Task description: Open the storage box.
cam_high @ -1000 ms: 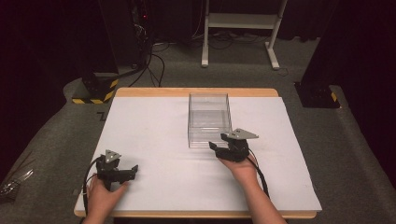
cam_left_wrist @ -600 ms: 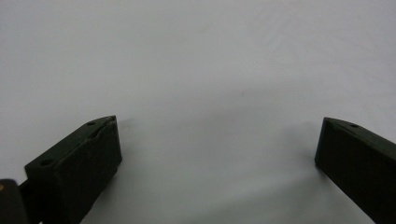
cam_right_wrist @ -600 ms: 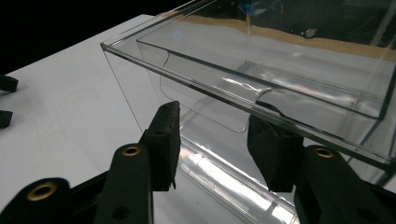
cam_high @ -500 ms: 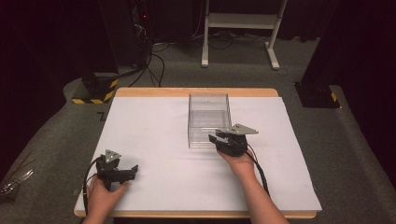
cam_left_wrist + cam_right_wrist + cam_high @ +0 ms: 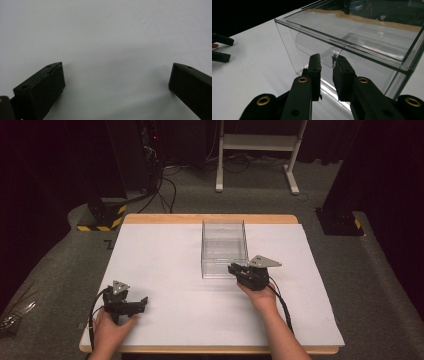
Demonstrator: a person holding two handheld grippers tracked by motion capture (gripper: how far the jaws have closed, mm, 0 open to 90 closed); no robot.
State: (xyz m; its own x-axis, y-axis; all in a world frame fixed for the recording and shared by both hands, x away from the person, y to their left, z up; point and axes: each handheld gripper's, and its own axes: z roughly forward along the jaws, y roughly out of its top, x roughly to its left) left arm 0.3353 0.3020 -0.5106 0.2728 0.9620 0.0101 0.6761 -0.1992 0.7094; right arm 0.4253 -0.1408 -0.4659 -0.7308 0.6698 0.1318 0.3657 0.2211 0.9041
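Note:
A clear plastic box [image 5: 223,245] stands open-topped in the middle of the white table [image 5: 165,250]. My right gripper [image 5: 234,269] is at its near wall. In the right gripper view the jaws [image 5: 327,58] are closing to a narrow gap, their tips at the curved cut-out in that clear wall [image 5: 362,37]. The cut-out's thin edge lies between the tips, and the pads still stand a little apart from it. My left gripper [image 5: 144,302] rests on the table at the front left. Its jaws [image 5: 116,67] are wide open over bare white surface.
The table has a wooden edge [image 5: 210,218] at the back. Beyond it on the grey floor are cables, a white stand [image 5: 255,150] and a black post base with yellow stripes [image 5: 102,217]. The left gripper [image 5: 220,47] appears far off in the right gripper view.
The right gripper's jaws have drawn together at the box's near wall, and the hand has edged slightly towards it. The left hand has stayed put.

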